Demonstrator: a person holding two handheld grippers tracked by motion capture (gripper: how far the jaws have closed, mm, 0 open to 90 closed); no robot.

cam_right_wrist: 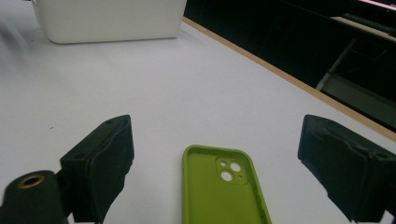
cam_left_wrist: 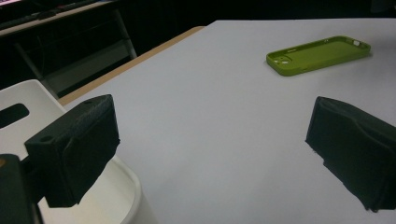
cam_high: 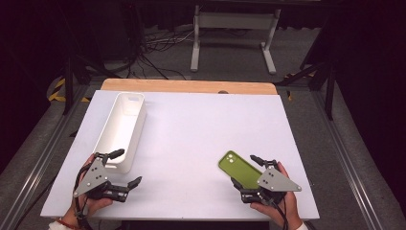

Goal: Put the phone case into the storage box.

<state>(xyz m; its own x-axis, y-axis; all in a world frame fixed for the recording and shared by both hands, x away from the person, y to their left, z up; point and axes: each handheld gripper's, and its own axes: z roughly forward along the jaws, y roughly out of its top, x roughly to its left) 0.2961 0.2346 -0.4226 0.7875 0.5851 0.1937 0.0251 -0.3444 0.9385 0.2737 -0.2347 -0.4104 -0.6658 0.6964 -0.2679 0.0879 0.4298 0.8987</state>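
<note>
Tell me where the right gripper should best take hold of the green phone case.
Probably across its two long edges, near the end closest to the right gripper. The phone case lies flat, hollow side up, on the table, lengthwise between the open jaws. Its raised rim gives the jaws something to pinch, so a low approach from that near end seems best.

broad bare table (cam_high: 191,143) between white bin (cam_high: 122,127) and green phone case (cam_high: 239,168).

White bin (cam_high: 123,127) sat on the table's (cam_high: 191,134) far left, long side running near to far. A white frame (cam_high: 233,36) and cables (cam_high: 158,45) lay on the floor beyond.
</note>
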